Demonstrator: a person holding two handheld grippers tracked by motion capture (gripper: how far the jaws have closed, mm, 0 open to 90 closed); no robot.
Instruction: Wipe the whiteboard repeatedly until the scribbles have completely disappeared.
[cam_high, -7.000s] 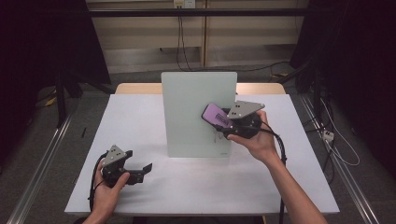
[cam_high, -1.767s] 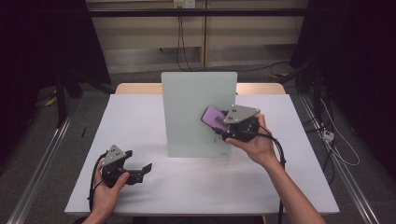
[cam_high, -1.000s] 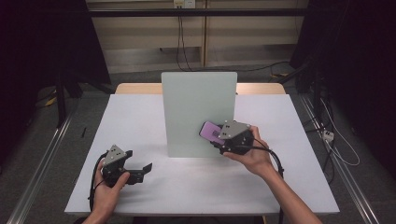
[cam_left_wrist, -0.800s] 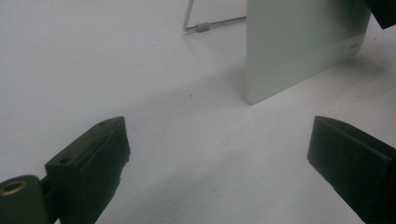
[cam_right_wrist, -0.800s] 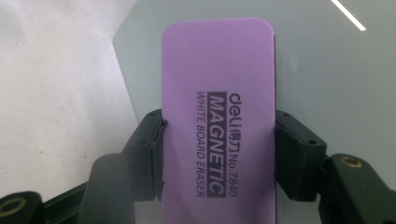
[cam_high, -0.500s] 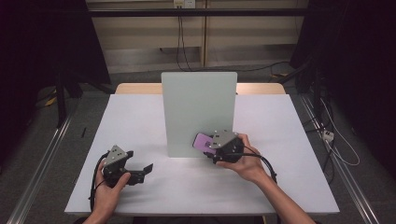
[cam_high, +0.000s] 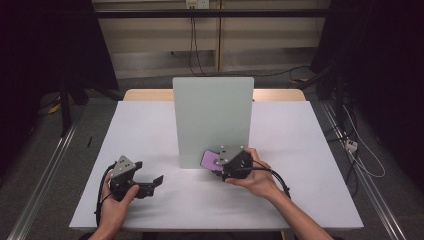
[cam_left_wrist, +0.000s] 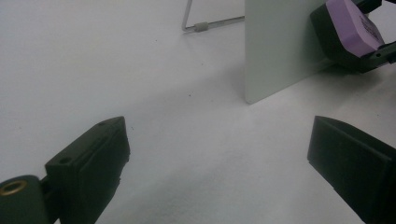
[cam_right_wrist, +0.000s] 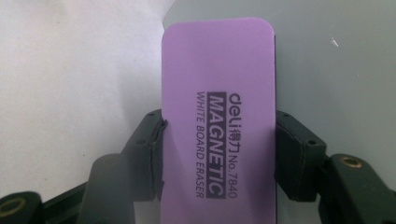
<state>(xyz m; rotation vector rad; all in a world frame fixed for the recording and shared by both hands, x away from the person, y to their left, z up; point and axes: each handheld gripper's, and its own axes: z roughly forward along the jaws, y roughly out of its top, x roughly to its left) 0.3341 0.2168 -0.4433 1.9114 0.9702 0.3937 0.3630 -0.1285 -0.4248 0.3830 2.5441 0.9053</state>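
Right gripper (cam_high: 216, 164) fingers clamp the purple eraser (cam_right_wrist: 217, 126) (left gripper (cam_high: 152, 182) fingers spread, empty).

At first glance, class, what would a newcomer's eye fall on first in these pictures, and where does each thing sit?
The purple eraser stands out most, clamped between the fingers of the right gripper low against the front of the upright pale green board at mid-table. Its printed label reads "MAGNETIC WHITE BOARD ERASER". The left gripper rests open and empty on the white table, near the front left.
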